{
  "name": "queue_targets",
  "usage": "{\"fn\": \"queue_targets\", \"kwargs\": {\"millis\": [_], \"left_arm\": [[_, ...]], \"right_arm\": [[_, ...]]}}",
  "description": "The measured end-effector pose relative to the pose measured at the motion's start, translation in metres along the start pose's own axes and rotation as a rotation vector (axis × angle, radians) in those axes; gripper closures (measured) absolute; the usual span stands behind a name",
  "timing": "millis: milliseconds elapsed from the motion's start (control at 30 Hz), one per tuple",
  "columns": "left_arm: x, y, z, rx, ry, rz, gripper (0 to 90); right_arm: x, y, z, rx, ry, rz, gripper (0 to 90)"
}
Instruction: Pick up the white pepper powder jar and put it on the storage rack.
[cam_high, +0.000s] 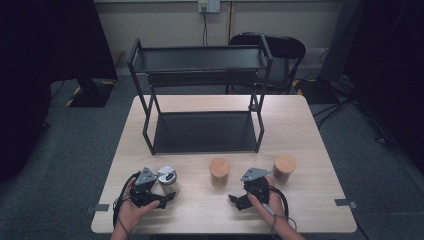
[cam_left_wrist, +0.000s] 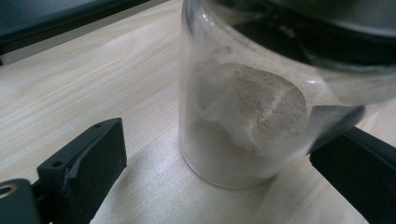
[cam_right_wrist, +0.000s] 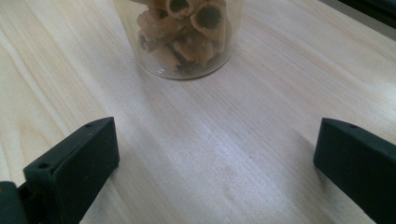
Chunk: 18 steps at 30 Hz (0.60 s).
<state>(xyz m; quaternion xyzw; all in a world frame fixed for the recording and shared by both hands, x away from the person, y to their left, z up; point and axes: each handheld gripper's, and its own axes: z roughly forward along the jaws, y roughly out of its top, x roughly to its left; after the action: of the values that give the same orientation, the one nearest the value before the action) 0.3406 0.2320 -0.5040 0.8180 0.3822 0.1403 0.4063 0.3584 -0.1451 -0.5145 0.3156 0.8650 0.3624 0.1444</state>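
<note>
Both grippers gape: left gripper (cam_left_wrist: 217, 154) straddles powder jar (cam_left_wrist: 243, 116), right gripper (cam_right_wrist: 215, 158) empty

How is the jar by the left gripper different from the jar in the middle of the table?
The left jar has a shiny metal lid; the middle jar has a wooden one. The left jar holds pale powder, the middle jar tube-shaped snacks. The left jar sits between the left gripper's jaws; the middle jar stands apart. Both are clear and upright.
</note>
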Motion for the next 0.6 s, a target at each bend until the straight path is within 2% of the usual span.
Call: {"fn": "queue_targets", "kwargs": {"millis": [167, 367, 600], "left_arm": [[-0.0006, 0.0018, 0.0013, -0.006, -0.005, 0.002, 3.4], [0.0002, 0.0034, 0.0037, -0.021, -0.014, -0.02, 3.6], [-0.001, 0.0062, 0.0036, -0.041, -0.023, -0.017, 7.2]], "right_arm": [[0.0, 0.0, 0.0, 0.0, 0.0, 0.0, 0.0], [0.0, 0.0, 0.0, 0.0, 0.0, 0.0, 0.0], [0.0, 0.0, 0.0, 0.0, 0.0, 0.0, 0.0]]}}
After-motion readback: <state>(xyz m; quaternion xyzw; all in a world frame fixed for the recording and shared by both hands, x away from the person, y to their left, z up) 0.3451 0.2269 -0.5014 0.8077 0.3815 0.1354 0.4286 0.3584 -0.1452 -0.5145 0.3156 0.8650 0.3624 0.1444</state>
